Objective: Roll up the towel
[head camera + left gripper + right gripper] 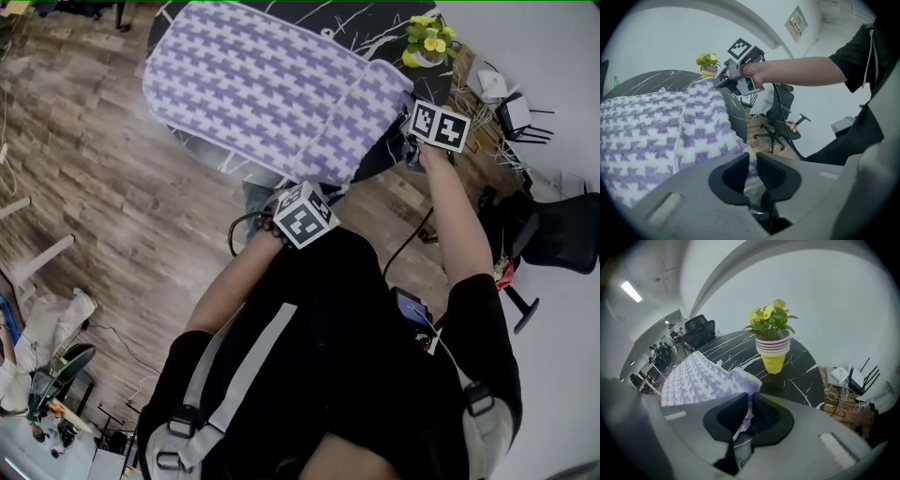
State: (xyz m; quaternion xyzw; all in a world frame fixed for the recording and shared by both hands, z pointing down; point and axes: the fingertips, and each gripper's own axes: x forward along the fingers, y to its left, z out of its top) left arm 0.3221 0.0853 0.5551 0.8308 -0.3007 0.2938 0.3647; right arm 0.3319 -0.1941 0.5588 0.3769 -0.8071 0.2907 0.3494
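Your left gripper [753,169] is closed on a near corner of the towel [262,84]. In the left gripper view a strip of purple-and-white cloth sits pinched between its jaws. The towel lies spread on the black marble table [375,28], in the upper middle of the head view. Its near edge is lifted from the table and turned a little over the rest, more at the right side. Your right gripper [750,414] is closed on the other near corner, with cloth between its jaws.

In my judgement you are at the first turn of the roll. Bring both hands forward together, at one height, so that the edge lands straight. If one side runs ahead, the roll becomes a cone. Make this first turn small and tight, because the later turns follow it. Let go the pinches only when the edge lies on the cloth. Mind the flower pot [773,350] at the upper right of the table, near the towel's right corner.
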